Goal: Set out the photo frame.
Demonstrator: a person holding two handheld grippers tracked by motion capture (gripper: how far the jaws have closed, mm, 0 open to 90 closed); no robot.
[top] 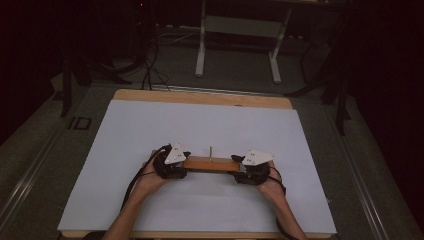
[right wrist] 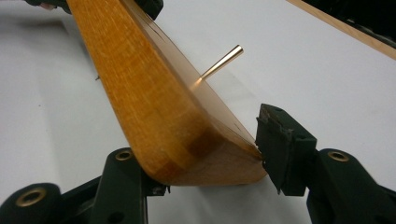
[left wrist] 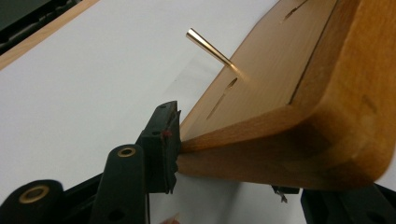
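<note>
Wooden block [top: 210,163] sits low-centre in the high view, long axis running left-right, on the white sheet [top: 200,130] that covers the table [top: 200,96]. Thin brass pin [top: 210,152] stands up from the block's top face, about mid-length.

Left gripper [top: 172,165] is at the block's left end, right gripper [top: 250,169] at its right end. Each one is held by a hand coming in from the bottom edge: left hand [top: 149,179], right hand [top: 270,186]. Grey three-cornered plates ride on top of both grippers.

Left gripper view: block end [left wrist: 299,140] fills the lower right, clamped between the jaws. The left jaw's pad is pressed against the block's edge at lower centre; the other jaw is partly cut off at bottom right. Slots are visible in the top face, and the pin [left wrist: 208,46] points toward the upper left of the frame.

Right gripper view: the other block end [right wrist: 154,107] sits between the jaws. The right jaw's pad touches its corner at lower right, and the left jaw is tucked under the block at lower left. The pin [right wrist: 223,61] angles toward the upper right.

Both tongs are closed on the block, one per end. Whether the block is resting on the sheet or lifted just off it cannot be told.
</note>
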